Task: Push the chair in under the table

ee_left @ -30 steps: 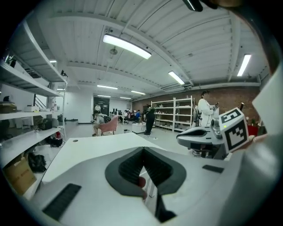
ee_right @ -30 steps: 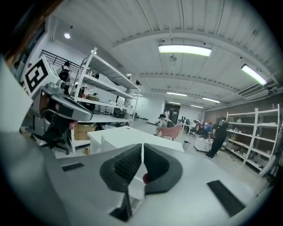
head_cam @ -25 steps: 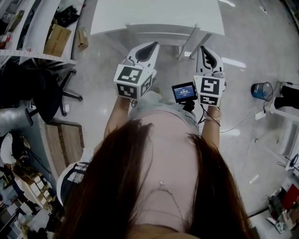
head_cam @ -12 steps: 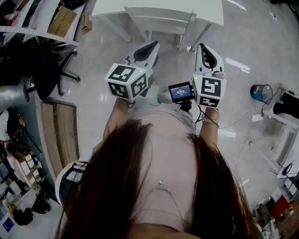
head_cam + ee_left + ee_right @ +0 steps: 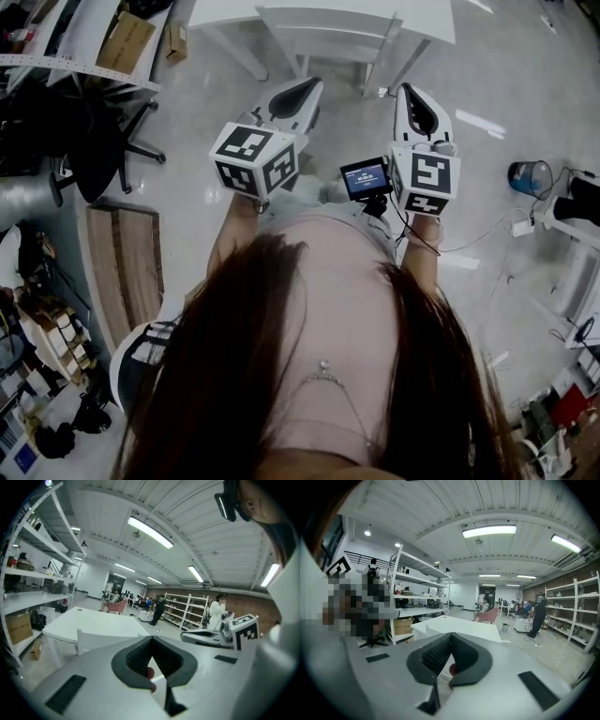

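A white table [image 5: 412, 14] stands at the top of the head view, with a white chair [image 5: 328, 42] tucked under its front edge. My left gripper [image 5: 307, 86] and right gripper [image 5: 411, 92] point at the chair from a short way back and touch nothing. Both are shut and empty. In the left gripper view the shut jaws [image 5: 151, 641] sit below the table top [image 5: 93, 620] and chair back [image 5: 96, 641]. The right gripper view shows its shut jaws [image 5: 450, 637] in front of the table [image 5: 464, 627].
A black office chair [image 5: 94, 150] and a shelf rack with a cardboard box [image 5: 122, 42] stand to the left. A wooden board [image 5: 122, 262] lies on the floor. A blue bucket [image 5: 530, 178] and cables lie to the right. People and shelves stand far behind.
Both grippers have drawn back from the chair, and the left one has rolled a little. The table and chair now sit higher in the head view.
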{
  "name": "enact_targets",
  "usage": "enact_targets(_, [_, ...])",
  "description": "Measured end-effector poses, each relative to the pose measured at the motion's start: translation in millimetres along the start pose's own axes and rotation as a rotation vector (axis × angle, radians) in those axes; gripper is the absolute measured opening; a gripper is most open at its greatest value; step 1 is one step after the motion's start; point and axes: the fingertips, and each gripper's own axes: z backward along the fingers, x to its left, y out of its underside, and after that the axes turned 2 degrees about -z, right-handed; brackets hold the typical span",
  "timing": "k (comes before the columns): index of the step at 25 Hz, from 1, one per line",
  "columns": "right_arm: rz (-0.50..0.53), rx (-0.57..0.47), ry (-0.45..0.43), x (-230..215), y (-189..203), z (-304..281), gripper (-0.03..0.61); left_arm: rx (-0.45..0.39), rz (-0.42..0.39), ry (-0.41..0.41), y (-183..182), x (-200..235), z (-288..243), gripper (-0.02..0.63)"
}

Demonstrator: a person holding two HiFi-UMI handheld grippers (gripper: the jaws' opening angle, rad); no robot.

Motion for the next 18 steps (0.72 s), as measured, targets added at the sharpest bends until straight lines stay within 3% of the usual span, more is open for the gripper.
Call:
enact_targets(5, [-0.021, 0.0, 0.032, 17.1, -8.6, -9.7, 0.021, -0.032, 0.076, 0.031, -10.0, 29.2, 12.1, 0.008])
enact_targets(18, [-0.017, -0.002, 0.128, 66.5, -26.0, -48.3, 0.021, -0.025, 0.059, 0.147, -15.9, 96.4, 27.0, 0.008])
